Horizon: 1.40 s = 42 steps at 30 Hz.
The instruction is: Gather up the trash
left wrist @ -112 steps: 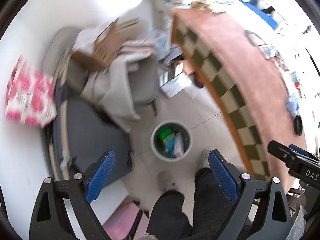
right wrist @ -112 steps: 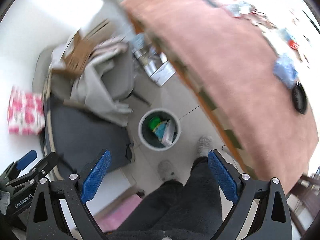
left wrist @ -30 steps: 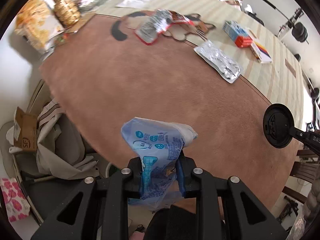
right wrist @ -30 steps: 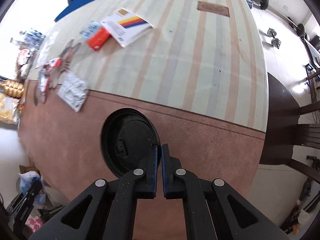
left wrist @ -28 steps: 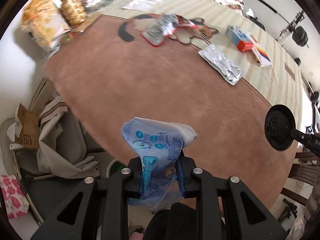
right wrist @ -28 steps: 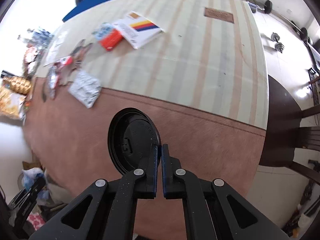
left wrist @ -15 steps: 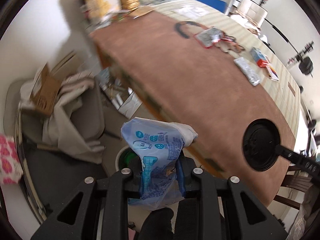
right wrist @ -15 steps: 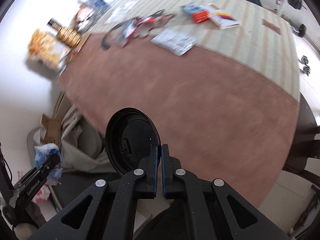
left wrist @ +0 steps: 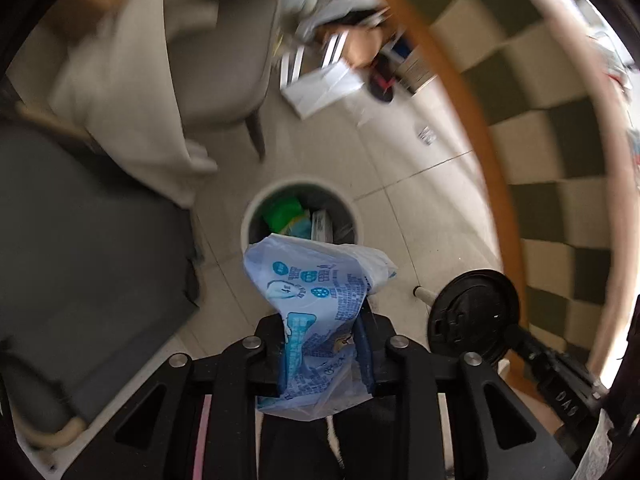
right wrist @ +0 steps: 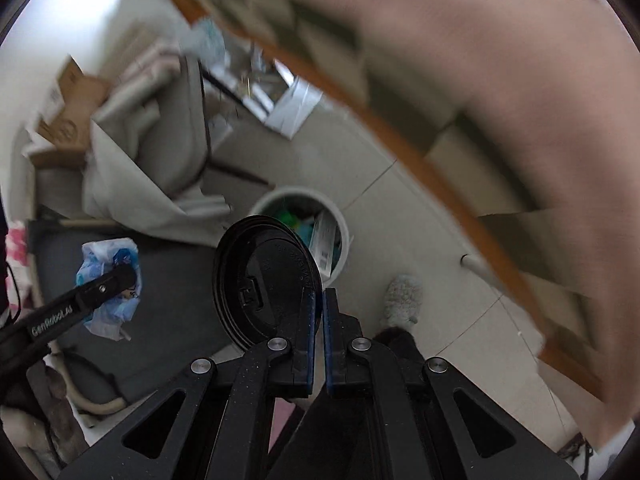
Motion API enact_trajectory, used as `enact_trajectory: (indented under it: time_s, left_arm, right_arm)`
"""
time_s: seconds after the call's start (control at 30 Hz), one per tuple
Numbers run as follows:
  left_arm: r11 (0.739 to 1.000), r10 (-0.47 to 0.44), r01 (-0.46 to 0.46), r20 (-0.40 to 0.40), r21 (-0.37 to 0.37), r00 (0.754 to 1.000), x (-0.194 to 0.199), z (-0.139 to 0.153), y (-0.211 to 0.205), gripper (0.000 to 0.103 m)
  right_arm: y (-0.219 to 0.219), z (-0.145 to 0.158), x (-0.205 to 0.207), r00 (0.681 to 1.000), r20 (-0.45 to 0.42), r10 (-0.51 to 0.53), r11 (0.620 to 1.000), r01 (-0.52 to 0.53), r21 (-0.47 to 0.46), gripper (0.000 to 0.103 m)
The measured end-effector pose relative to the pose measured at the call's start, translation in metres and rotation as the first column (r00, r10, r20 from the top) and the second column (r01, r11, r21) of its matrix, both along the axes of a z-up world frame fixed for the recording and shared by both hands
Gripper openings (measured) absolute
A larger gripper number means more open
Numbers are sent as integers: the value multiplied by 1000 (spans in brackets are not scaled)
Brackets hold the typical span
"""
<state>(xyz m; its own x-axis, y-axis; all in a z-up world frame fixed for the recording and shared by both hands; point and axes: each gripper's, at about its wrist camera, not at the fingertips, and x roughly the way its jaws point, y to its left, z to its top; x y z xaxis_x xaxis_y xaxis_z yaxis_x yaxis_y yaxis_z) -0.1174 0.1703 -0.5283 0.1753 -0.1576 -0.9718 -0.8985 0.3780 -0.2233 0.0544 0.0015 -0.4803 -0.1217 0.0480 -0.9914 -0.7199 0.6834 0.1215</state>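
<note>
My left gripper [left wrist: 322, 320] is shut on a crumpled light-blue plastic wrapper [left wrist: 316, 276] and holds it above the near rim of a round white trash bin [left wrist: 256, 216] on the floor. The bin holds green and white trash. My right gripper [right wrist: 319, 304] is shut on the edge of a black plastic cup lid [right wrist: 264, 276], held upright above the same bin [right wrist: 340, 220]. The lid [left wrist: 472, 312] shows to the right in the left wrist view. The wrapper [right wrist: 108, 276] and left gripper show at the left in the right wrist view.
The table edge with a checkered cloth [left wrist: 540, 160] runs along the right. A grey chair draped in beige fabric [left wrist: 168, 80] stands behind the bin. A dark grey cushion [left wrist: 80, 248] lies at left. Papers and boxes [left wrist: 324, 80] sit under the table. My slippered foot [right wrist: 402, 296] stands beside the bin.
Both grippers have swung down from the table top to over the floor bin, each still holding its item. The views are motion-blurred.
</note>
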Motion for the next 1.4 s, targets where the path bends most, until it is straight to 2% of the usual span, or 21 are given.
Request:
enact_trajectory:
  time_s: [0.1,0.13,0.17,0.2,0.23,0.27,0.33,0.4,0.43,0.47,0.53,0.57,0.63,0.77,0.97,1.17,1.4]
  left_arm:
    - [998,28,-27,7,-61,1000,-3,-65,12,26]
    - [996,36,-35,8,-77,999,-4,-87,15,31]
    - [996,41,-40,11,-81,999,-6,-105,18,48]
    - [996,46,-45,10,-82,999,-7,-127,22,59]
    - [995,55,-54,4,-86,998,-9,-143,25,80]
    - [993,72,-72,4,-93,997,-12,-163,28,89]
    - [989,98,-98,-6,-109,995,-19,-188,31,91]
    - [990,106,-110,-46,-87,993,-27,-211,34,99]
    - [991,112,-116,-63,-72,992,-30,-216,34,100]
    - [991,121,-125,-74,-55,990,-35,-222,34,100]
    - [989,145,-147,-97,-13,985,-45,-229,31,100]
    - [989,146,-147,-115,6,983,-49,-231,29,100]
    - [990,141,-137,-154,36,978,-54,-232,24,100]
    - [992,126,-120,-176,46,976,-57,-222,14,100]
    - [993,95,-80,-180,88,979,-53,-196,5,100]
    - [989,102,-82,-164,120,981,-54,-159,-3,100]
    - [984,113,-89,-156,152,981,-56,-106,-14,100]
  right_arm:
    - [12,-67,-6,1000,-14,6,999,-7,-35,3]
    - [16,-89,-7,1000,-17,10,999,-11,-44,3]
    - [21,-114,-8,1000,-16,12,999,-13,-52,3]
    - [25,-133,-8,1000,-20,13,998,-14,-53,3]
    - [31,-157,-9,1000,-19,23,998,-24,-64,3]
    - [33,-175,-8,999,-19,26,997,-27,-68,4]
    - [43,-224,-9,997,-67,36,996,-41,-79,4]
    - [51,-258,-8,995,-86,54,993,-62,-100,10]
    - [54,-275,-11,993,-88,84,990,-93,-108,26]
    - [55,-287,-13,991,-78,105,986,-114,-118,55]
    - [55,-304,-15,989,-64,131,982,-138,-127,82]
    - [54,-309,-16,987,-56,148,979,-155,-135,92]
    - [51,-315,-21,981,-20,195,969,-196,-151,98]
    - [45,-315,-28,968,16,250,951,-243,-190,99]
    - [46,-294,-37,949,70,308,937,-289,-198,99]
    - [49,-257,-40,947,106,304,943,-282,-179,99]
    - [49,-189,-44,940,144,308,947,-290,-136,99]
